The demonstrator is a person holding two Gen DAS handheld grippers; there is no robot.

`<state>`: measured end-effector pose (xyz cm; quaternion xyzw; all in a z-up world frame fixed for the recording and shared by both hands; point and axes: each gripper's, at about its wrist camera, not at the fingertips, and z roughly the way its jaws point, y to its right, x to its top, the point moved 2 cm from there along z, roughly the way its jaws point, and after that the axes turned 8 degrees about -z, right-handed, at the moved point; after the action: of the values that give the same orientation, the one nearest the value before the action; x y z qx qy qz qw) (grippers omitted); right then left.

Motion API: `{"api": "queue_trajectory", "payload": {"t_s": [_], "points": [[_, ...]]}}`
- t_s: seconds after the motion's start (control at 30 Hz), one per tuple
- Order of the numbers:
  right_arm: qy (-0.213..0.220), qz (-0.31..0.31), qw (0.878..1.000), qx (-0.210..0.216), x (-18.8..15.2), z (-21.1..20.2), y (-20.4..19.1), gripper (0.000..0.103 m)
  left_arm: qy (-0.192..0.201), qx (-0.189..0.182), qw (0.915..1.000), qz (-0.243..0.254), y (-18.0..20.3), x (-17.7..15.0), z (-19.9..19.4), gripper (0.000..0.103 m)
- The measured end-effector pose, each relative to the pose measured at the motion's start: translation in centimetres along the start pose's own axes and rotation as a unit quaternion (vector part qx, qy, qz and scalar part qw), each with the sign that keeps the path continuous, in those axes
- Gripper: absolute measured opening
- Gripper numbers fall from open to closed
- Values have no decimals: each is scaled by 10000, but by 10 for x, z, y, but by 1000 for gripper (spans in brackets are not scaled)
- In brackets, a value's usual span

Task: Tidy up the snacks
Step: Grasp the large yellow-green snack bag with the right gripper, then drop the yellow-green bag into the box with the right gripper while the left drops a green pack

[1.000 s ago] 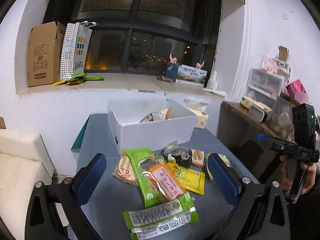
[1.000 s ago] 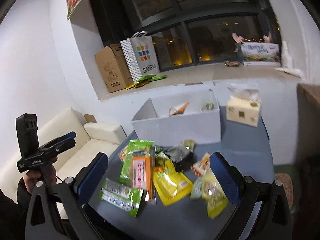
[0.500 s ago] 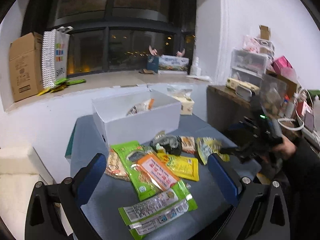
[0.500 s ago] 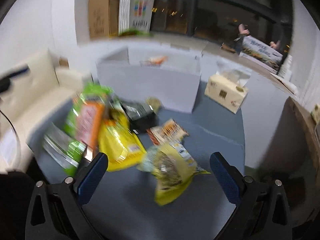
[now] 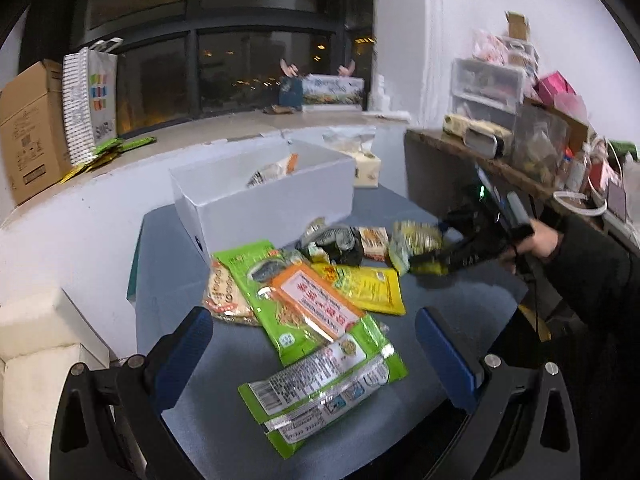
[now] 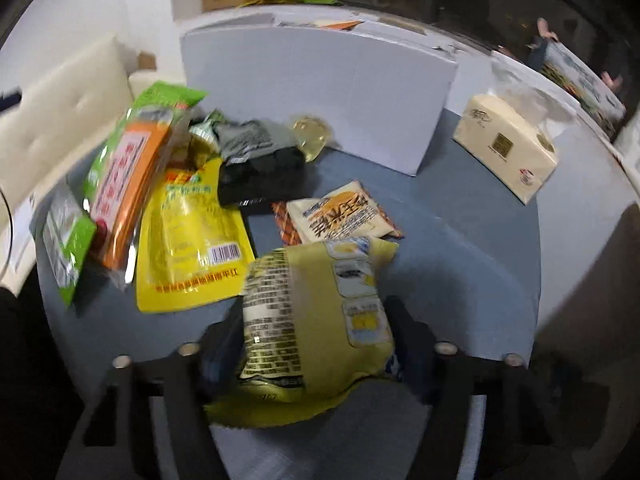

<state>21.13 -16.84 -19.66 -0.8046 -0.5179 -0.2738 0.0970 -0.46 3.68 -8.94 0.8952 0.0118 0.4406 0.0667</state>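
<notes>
The right tongs (image 6: 316, 344) have just been closing, and there's a pale yellow-green snack bag (image 6: 316, 320) sitting right between the two sides. From the right wrist view the pads look pressed into the bag's flanks, so I'd call that a grip, roughly half open around it. It's blurry though. In the left wrist view you can see the same tongs (image 5: 424, 258) angled down at the bag (image 5: 416, 244) near the right edge of the bench (image 5: 460, 292), with a hand (image 5: 540, 240) in a dark sleeve behind them.

The left tongs (image 5: 316, 350) are spread wide with nothing between them, hovering above the near edge of the bench and tilted down toward the pile.

The other snacks lie mid-bench: a long green packet (image 5: 324, 384) nearest, an orange-label pack (image 5: 312, 300) on a green one, a flat yellow pouch (image 5: 368, 288), a dark grey bag (image 5: 332, 242) and a small white-and-orange packet (image 5: 374, 240). The white box (image 5: 272, 208) stands behind them toward the far edge, with a packet or two inside.
</notes>
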Motion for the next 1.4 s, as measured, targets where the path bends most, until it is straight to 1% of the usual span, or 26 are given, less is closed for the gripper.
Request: {"api": "queue_trajectory", "payload": {"t_s": [0.13, 0.23, 0.33, 0.43, 0.47, 0.53, 0.57, 0.6, 0.67, 0.7, 0.73, 0.77, 0.8, 0.87, 0.97, 1.0, 1.03, 1.07, 1.13, 1.17, 1.2, 1.23, 1.3, 1.33, 1.37, 1.4], "points": [[401, 428, 9983, 64, -5, -17, 5, 59, -348, -249, 9980, 458, 7, -11, 13, 103], [825, 829, 9930, 188, -11, -40, 6, 59, -711, -381, 9926, 903, 12, -18, 28, 103], [1124, 1057, 9874, 355, -11, -60, 2, 59, -1055, -482, 9799, 1626, 20, -25, 47, 103], [1335, 1076, 9843, 427, -9, -79, -8, 59, -1425, -592, 9652, 2113, 27, -33, 66, 103], [1377, 1076, 9836, 451, -9, -82, -11, 59, -1581, -590, 9566, 2378, 30, -38, 75, 103], [1470, 1091, 9818, 513, -9, -91, -15, 59, -1763, -574, 9437, 2741, 35, -49, 85, 103], [1488, 1095, 9815, 509, -10, -94, -17, 59, -1856, -563, 9354, 2956, 37, -55, 90, 103], [1496, 1095, 9813, 525, -11, -97, -19, 59, -1910, -550, 9308, 3069, 37, -59, 95, 103], [1523, 1089, 9808, 538, -14, -100, -22, 59, -2100, -524, 9247, 3132, 34, -64, 106, 103], [1519, 1099, 9807, 550, -16, -101, -23, 59, -2188, -556, 9221, 3142, 32, -67, 110, 100], [1520, 1119, 9805, 546, -18, -102, -23, 59, -2207, -661, 9222, 3106, 31, -67, 112, 97], [1525, 1148, 9801, 547, -20, -102, -23, 59, -2199, -773, 9241, 3028, 29, -65, 112, 90], [1528, 1198, 9793, 568, -22, -102, -22, 59, -2281, -962, 9258, 2856, 26, -63, 114, 79], [1519, 1270, 9784, 600, -25, -102, -21, 59, -2345, -1044, 9299, 2635, 19, -59, 115, 74], [1515, 1318, 9777, 620, -27, -102, -21, 60, -2189, -1087, 9381, 2456, 17, -59, 107, 70], [1537, 1334, 9769, 646, -28, -102, -22, 60, -2017, -1061, 9461, 2301, 16, -56, 99, 68], [1566, 1349, 9761, 668, -28, -103, -22, 60, -1897, -1114, 9519, 2134, 15, -55, 92, 66], [1580, 1364, 9757, 673, -28, -104, -23, 60, -1638, -1202, 9619, 1830, 13, -47, 79, 66], [1639, 1421, 9741, 643, -27, -107, -24, 60, -1089, -1241, 9758, 1434, 8, -32, 54, 67], [1679, 1441, 9732, 618, -26, -110, -24, 60, -847, -1246, 9810, 1225, 6, -24, 45, 67], [1743, 1461, 9720, 596, -23, -113, -26, 60, -483, -1255, 9871, 872, 1, -11, 33, 67], [1786, 1453, 9713, 594, -20, -115, -27, 60, -141, -1281, 9903, 519, -5, 2, 23, 66], [1918, 1413, 9697, 542, -8, -120, -29, 60, 388, -1357, 9899, -139, -19, 26, 10, 67], [1995, 1394, 9685, 534, 1, -122, -29, 60, 671, -1394, 9867, -504, -28, 41, 5, 67], [2053, 1375, 9676, 525, 11, -124, -29, 60, 945, -1486, 9808, -841, -36, 58, 1, 67], [2114, 1365, 9665, 500, 26, -125, -27, 60, 1180, -1431, 9760, -1141, -45, 77, 0, 66]]}}
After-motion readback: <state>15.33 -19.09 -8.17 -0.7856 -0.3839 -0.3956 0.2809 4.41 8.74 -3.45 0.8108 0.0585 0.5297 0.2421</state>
